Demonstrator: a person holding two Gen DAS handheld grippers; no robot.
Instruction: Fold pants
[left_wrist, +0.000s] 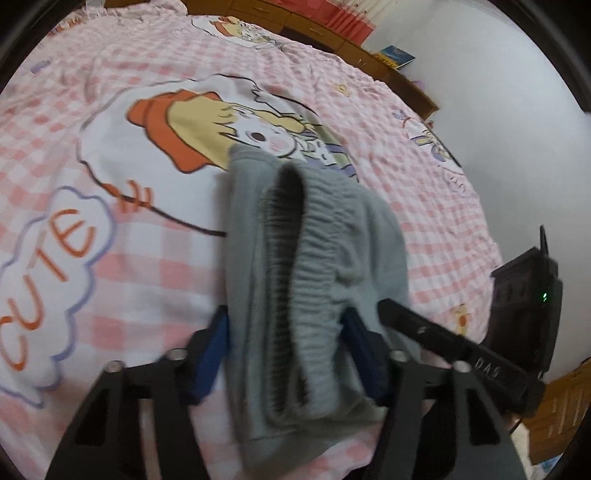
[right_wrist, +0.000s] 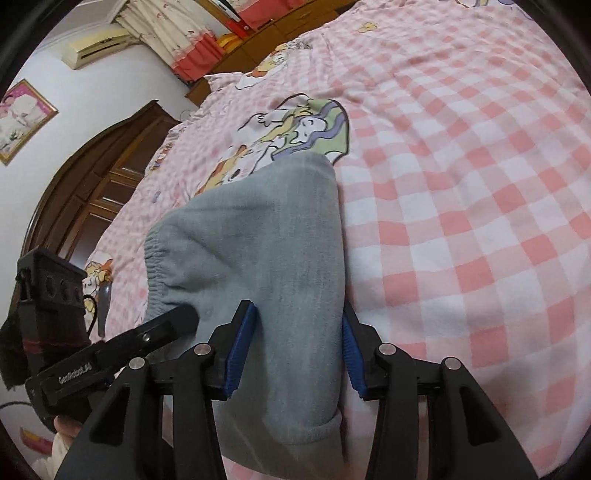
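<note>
Grey pants (left_wrist: 310, 266) lie bunched on a pink checked bedsheet (left_wrist: 110, 280). In the left wrist view the elastic waistband (left_wrist: 295, 258) runs between the blue pads of my left gripper (left_wrist: 286, 325), whose jaws stand apart around the fabric. In the right wrist view the pants (right_wrist: 266, 258) run between the pads of my right gripper (right_wrist: 299, 325), also apart around a thick fold. The right gripper's finger (left_wrist: 443, 339) shows at the pants' right side in the left wrist view. The left gripper's finger (right_wrist: 162, 328) touches the waistband side in the right wrist view.
The bedsheet (right_wrist: 461, 221) has cartoon prints and the word CUTE (left_wrist: 55, 266). A wooden headboard (right_wrist: 92, 192) and white wall lie to the left in the right wrist view. A wooden cabinet (left_wrist: 332, 29) stands beyond the bed.
</note>
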